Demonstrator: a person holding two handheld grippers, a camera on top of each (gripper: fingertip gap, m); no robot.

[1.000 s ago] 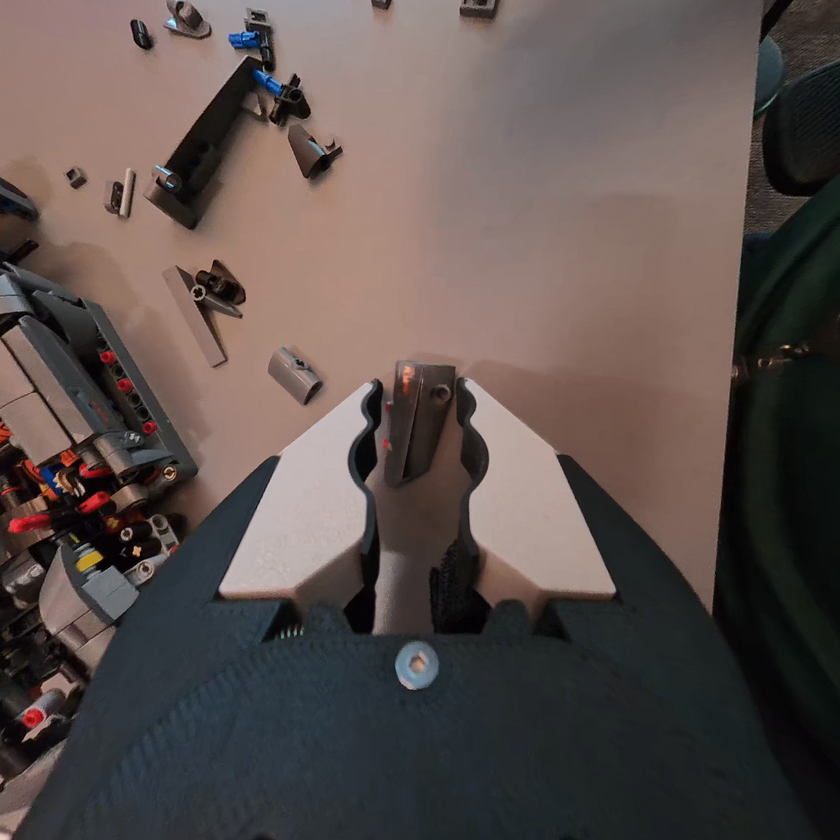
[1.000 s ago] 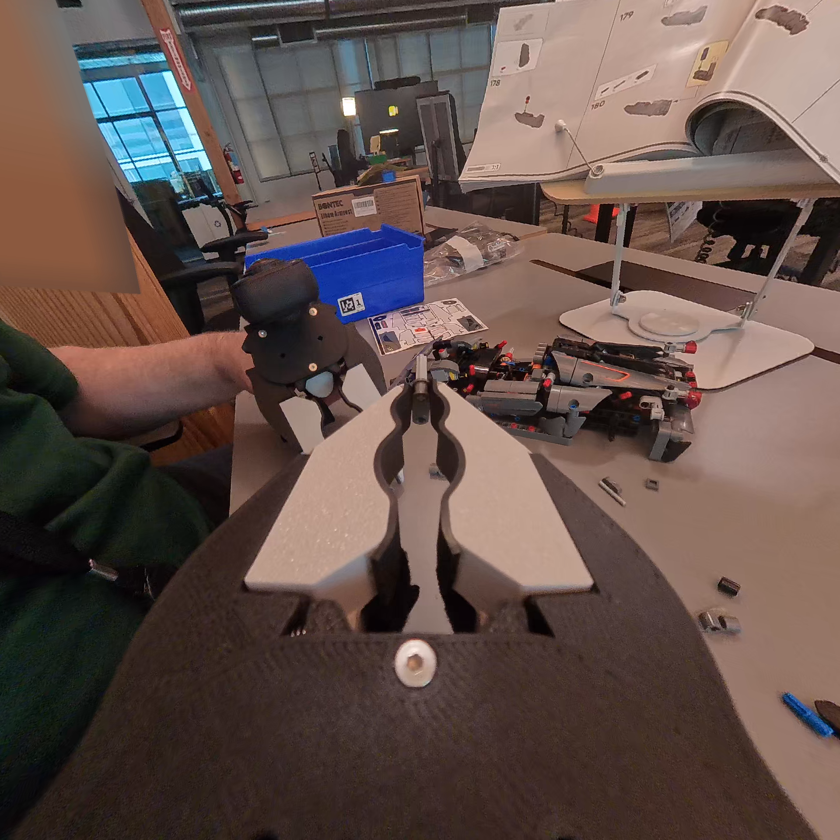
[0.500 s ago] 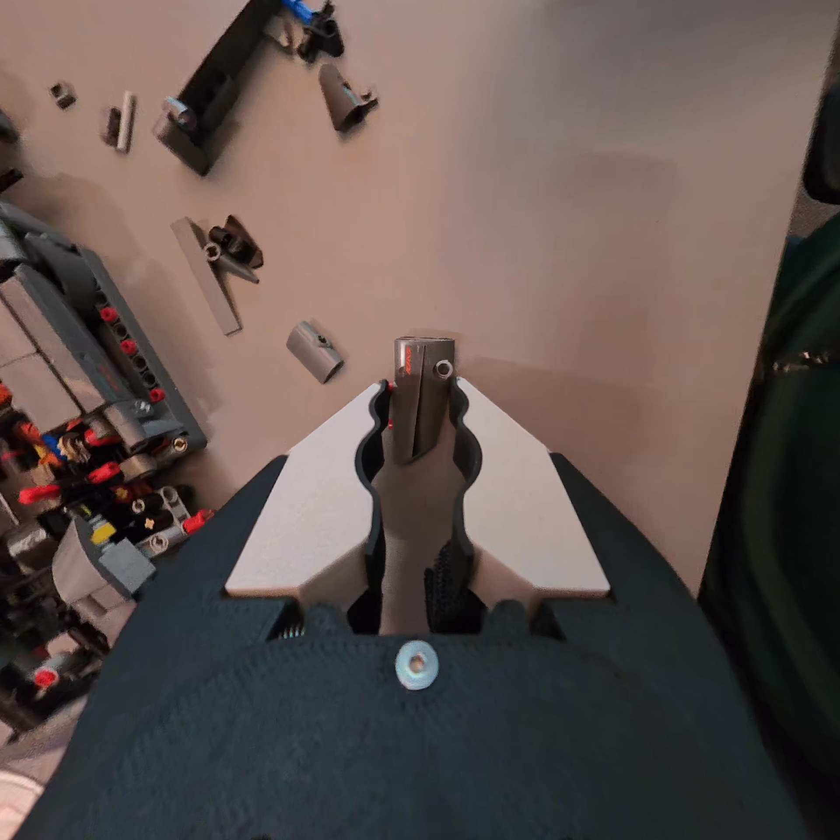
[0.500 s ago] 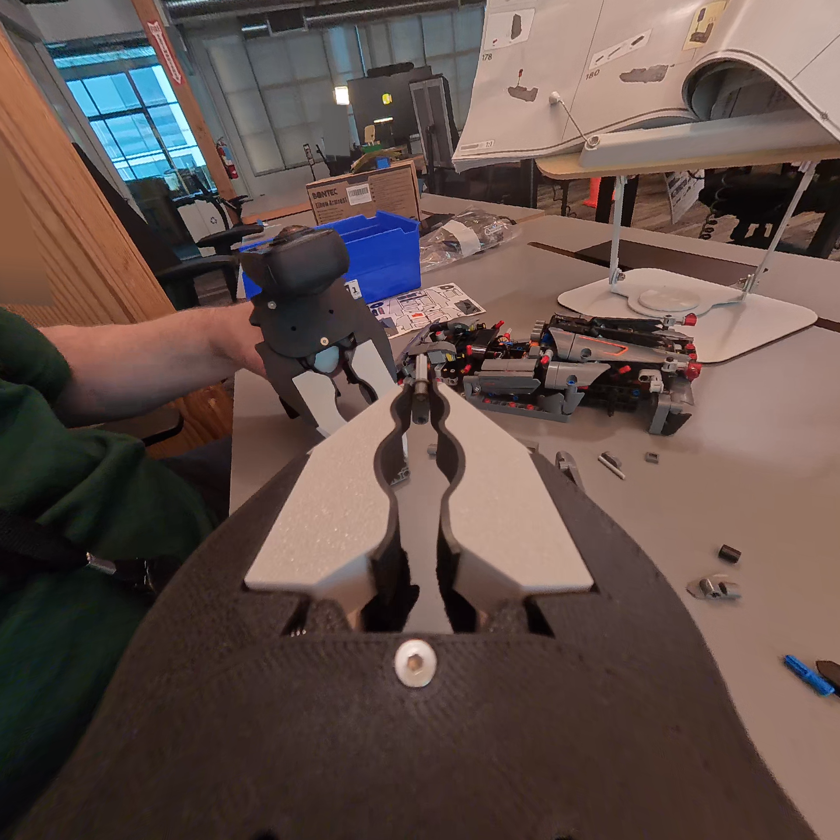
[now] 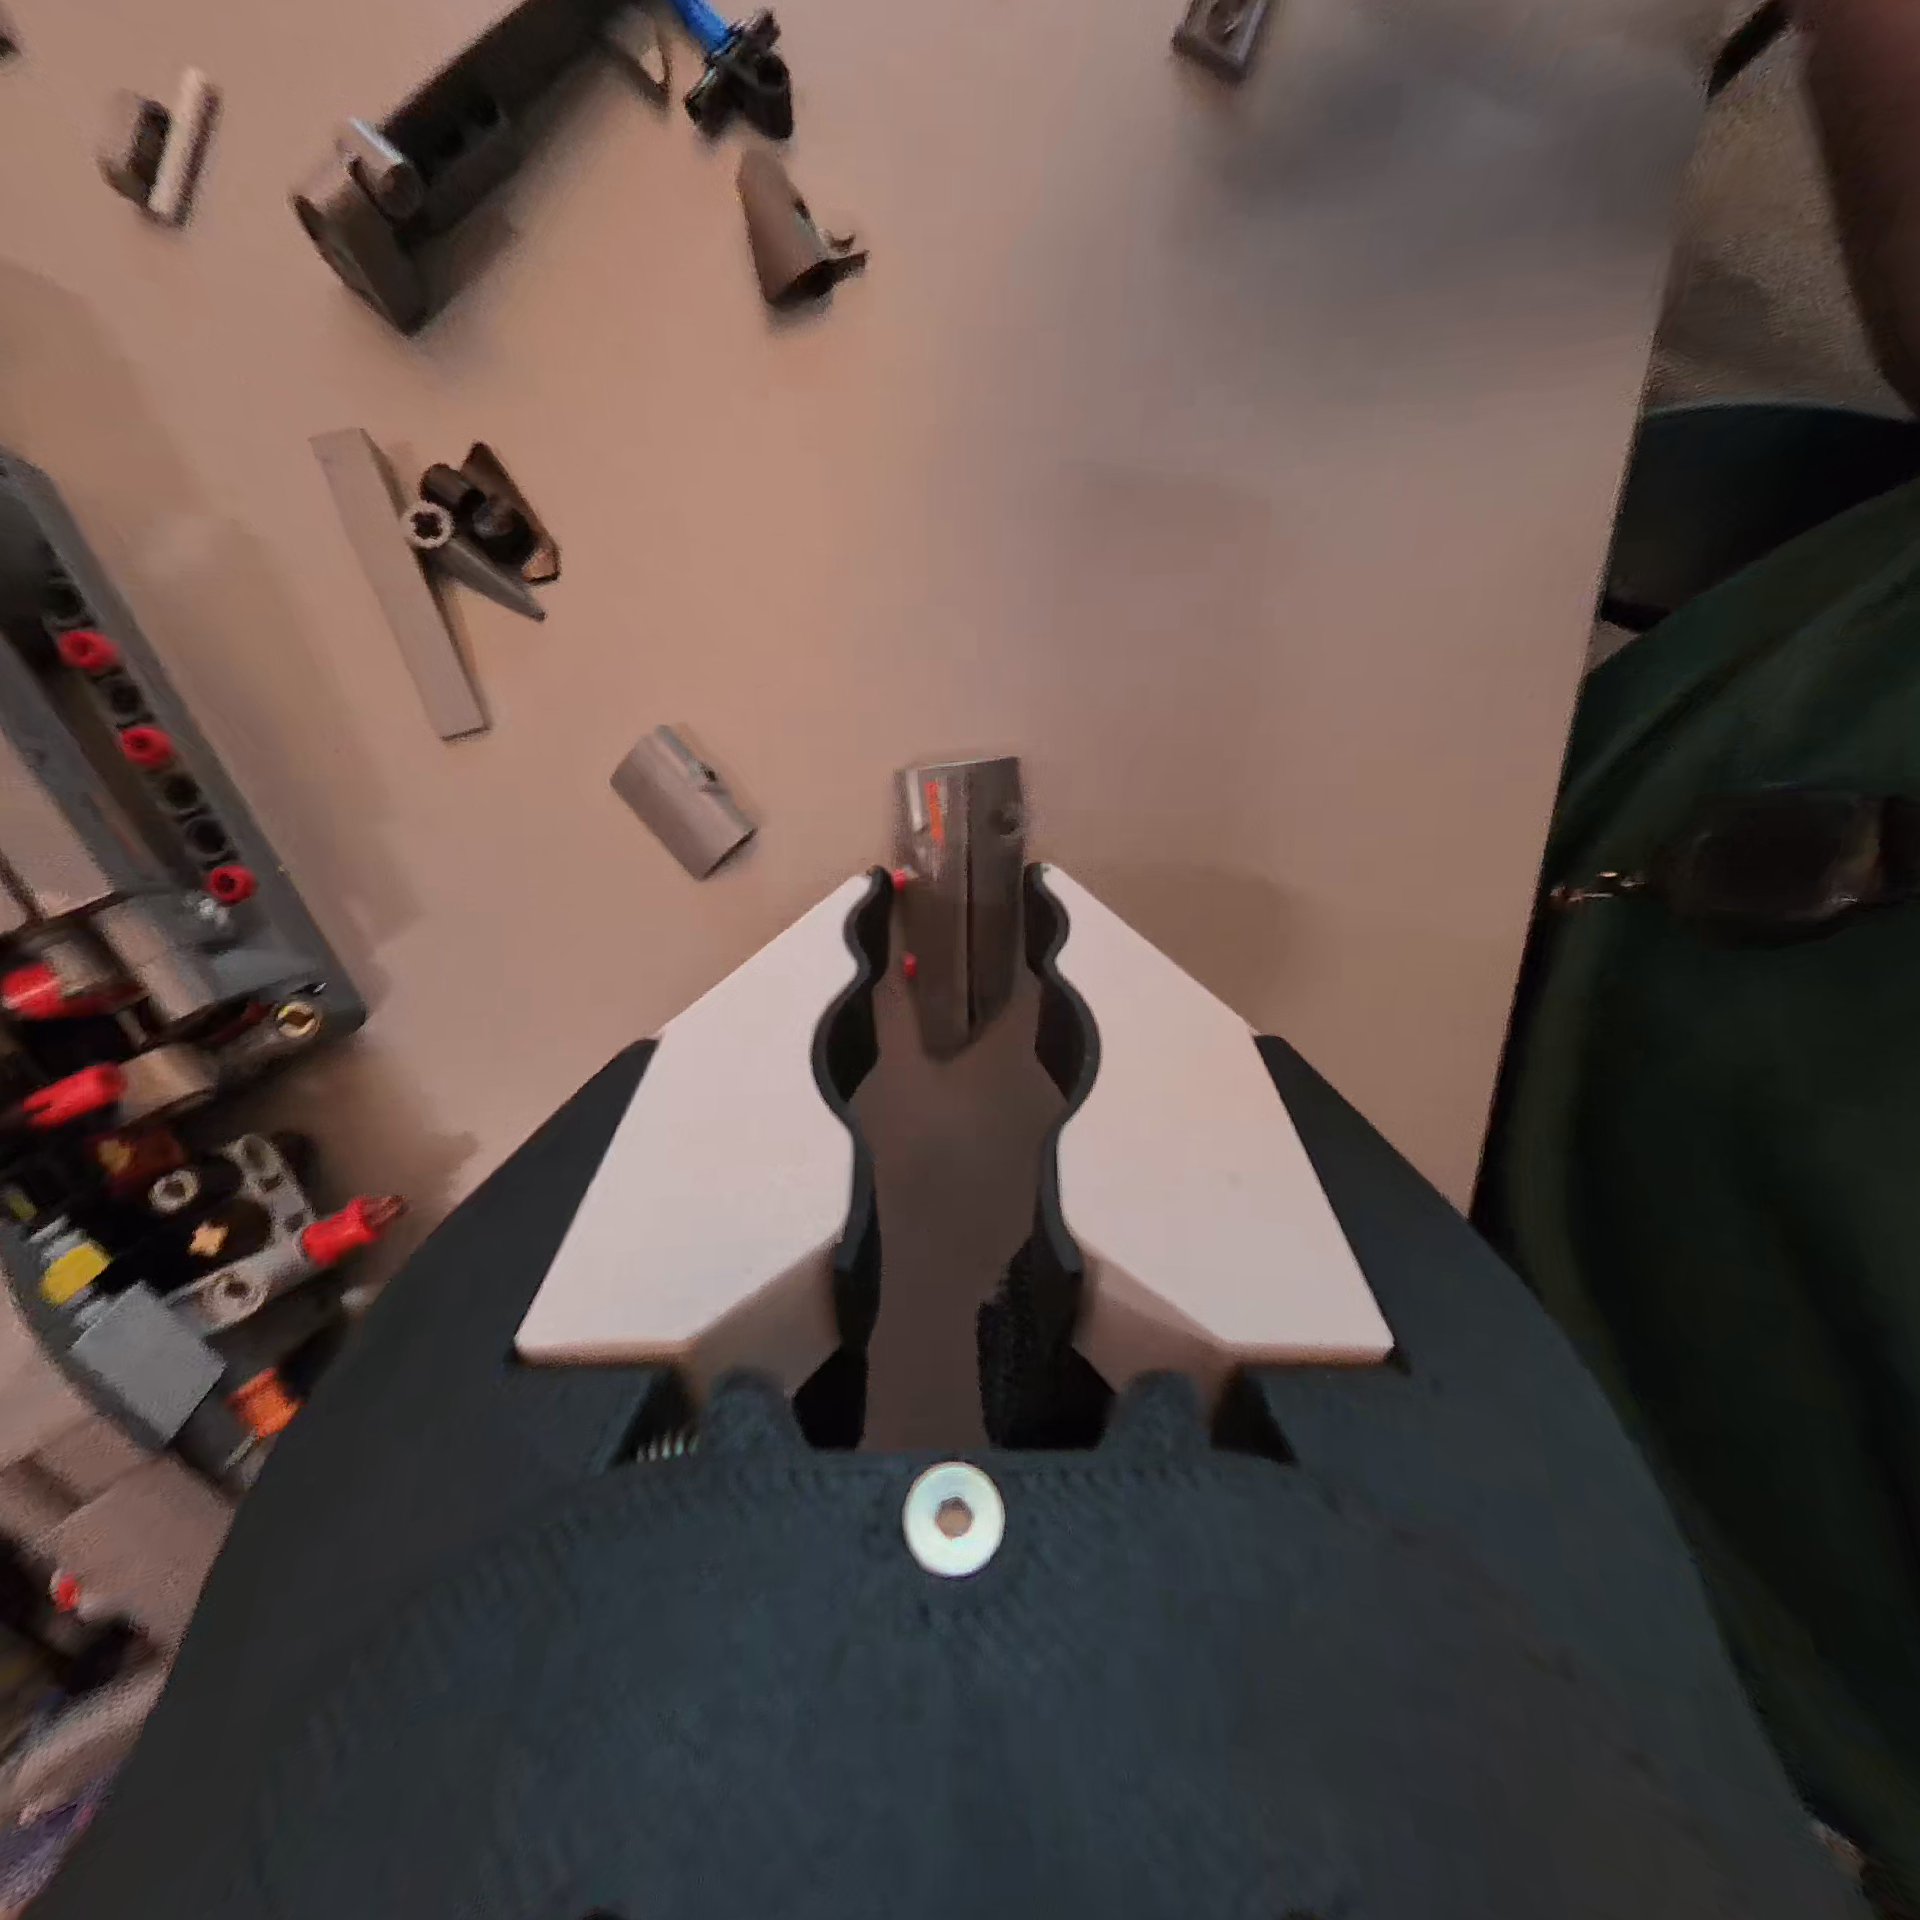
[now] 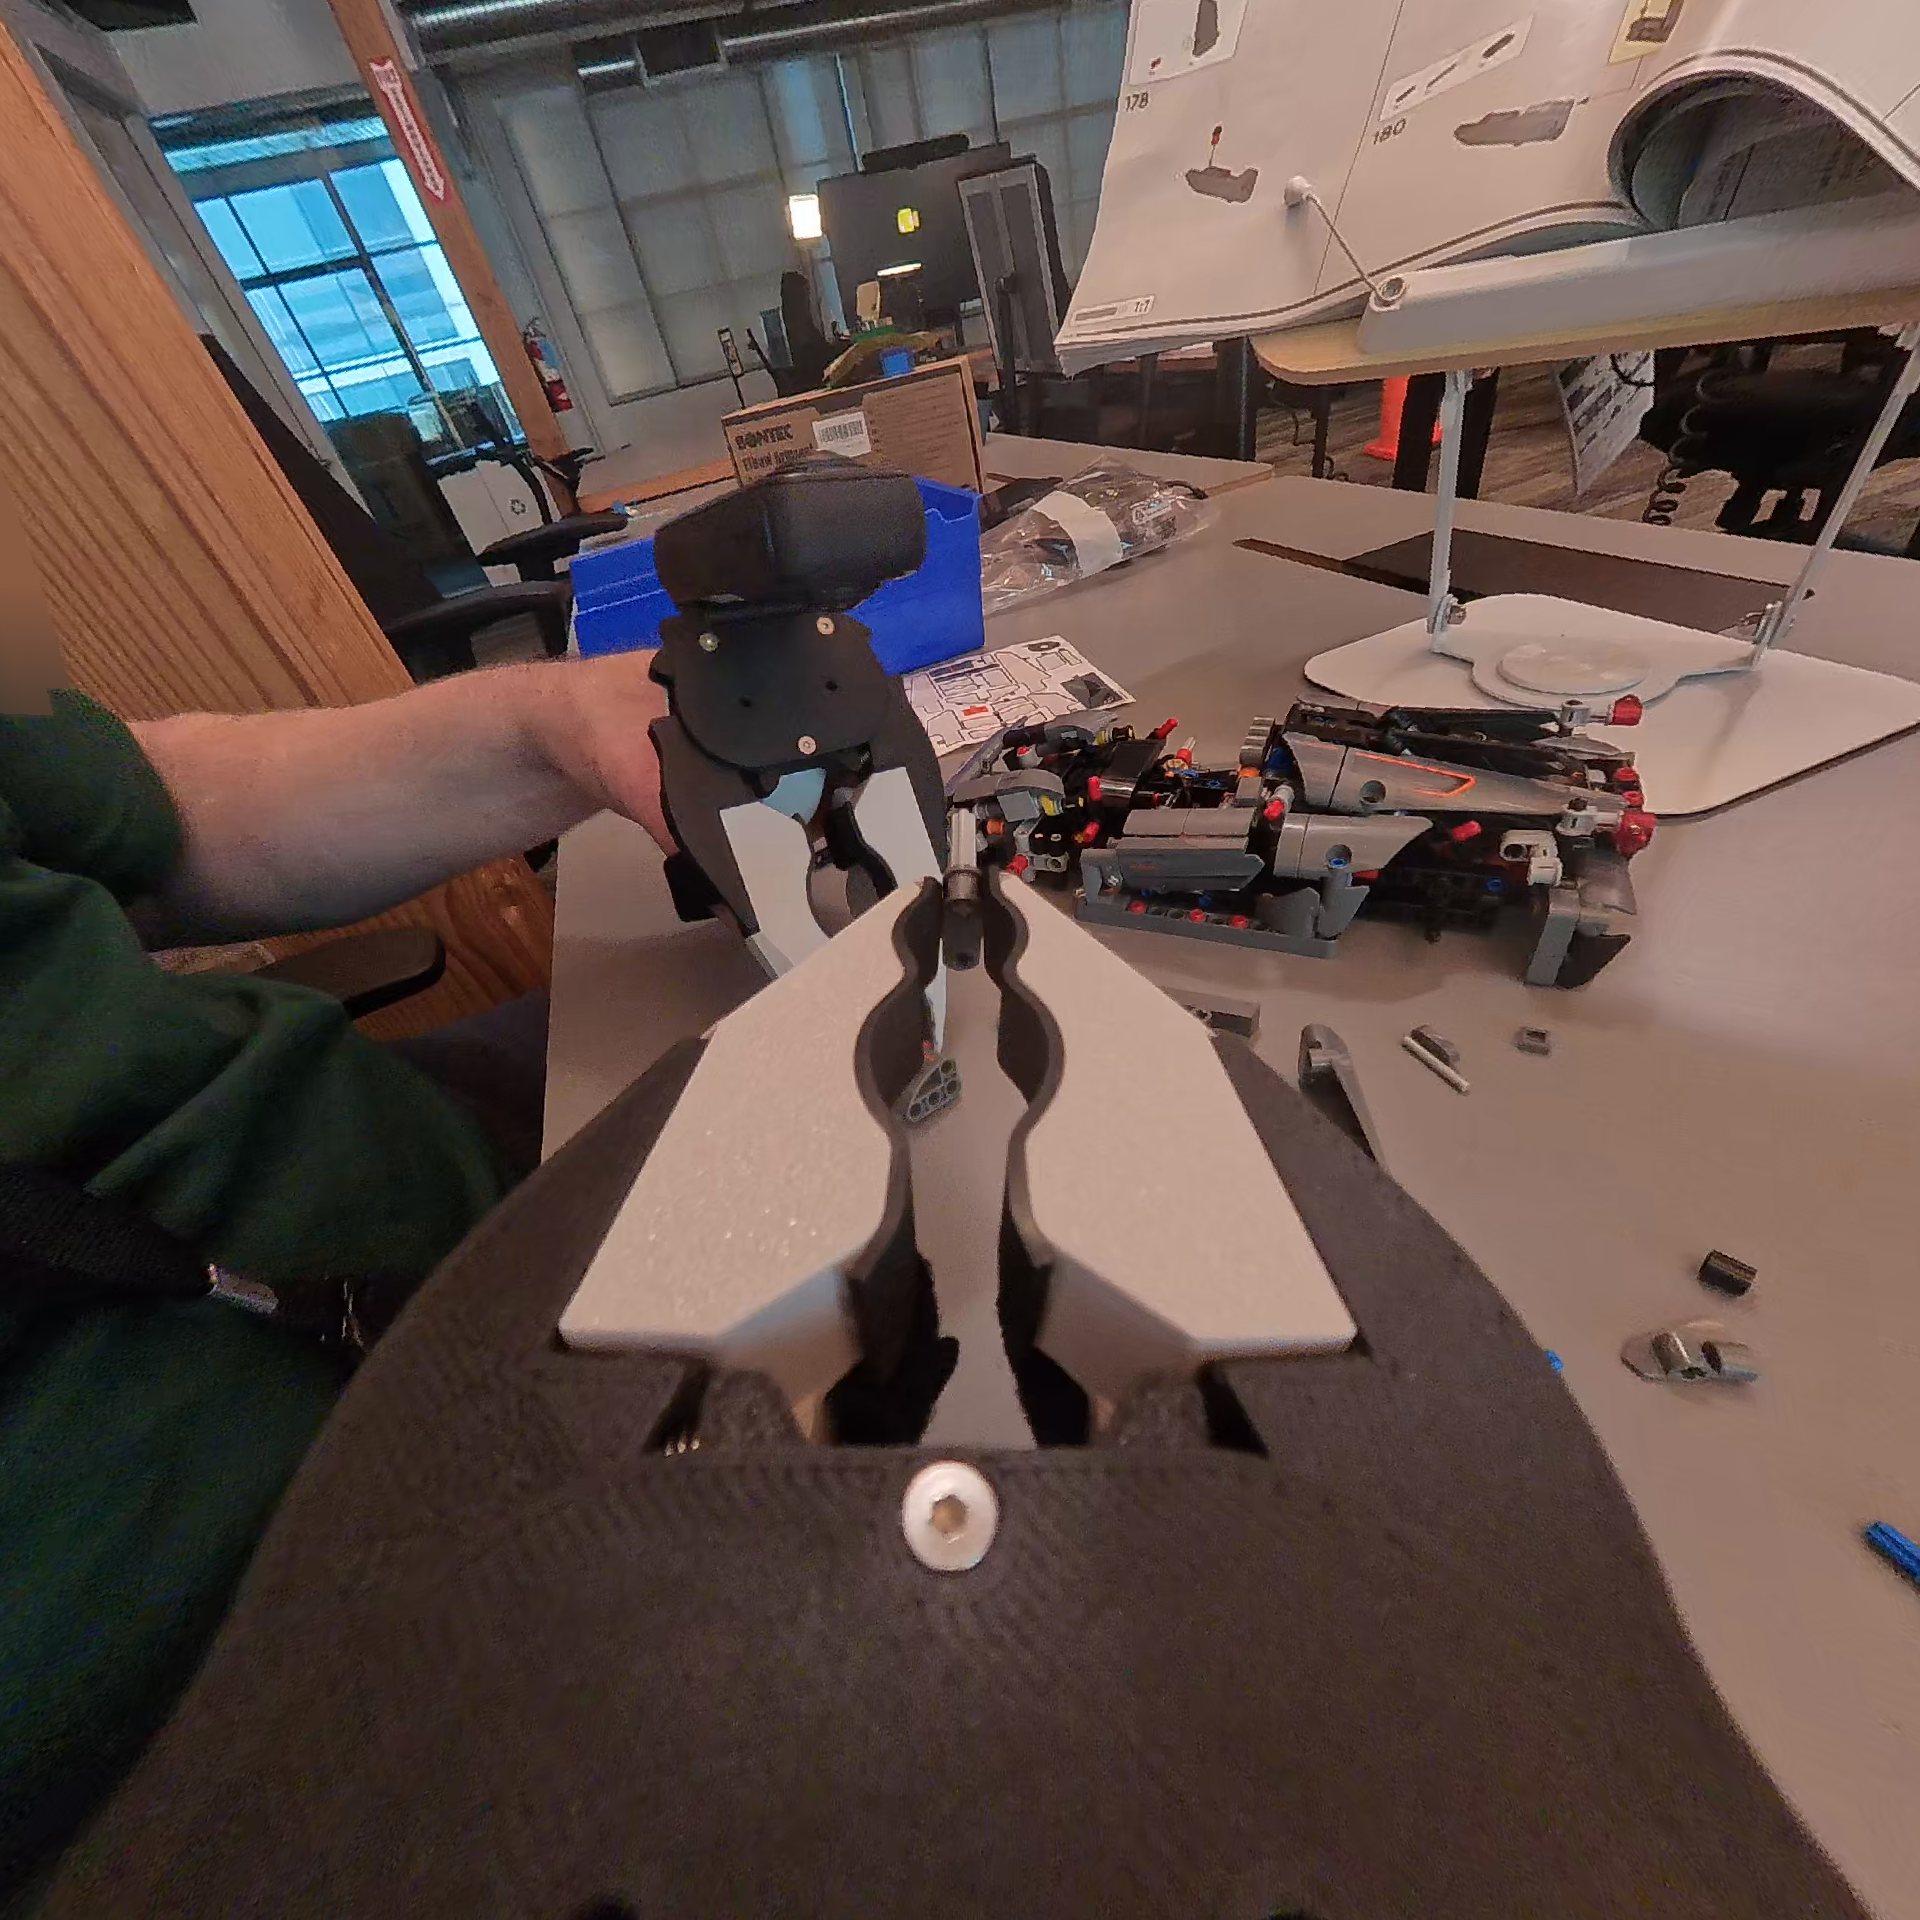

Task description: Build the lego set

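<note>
Smooth grey table [image 5: 1195, 520], scattered angular plastic pieces [image 5: 681, 800]

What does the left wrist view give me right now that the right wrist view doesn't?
Only the left wrist view shows the grey panel piece clamped between the left gripper tips, plus a short grey connector lying loose on the table nearby. Only the right wrist view shows the dark pin held in the right gripper, the instruction booklet on its stand and the blue bin. Both show the partly built car.
</note>
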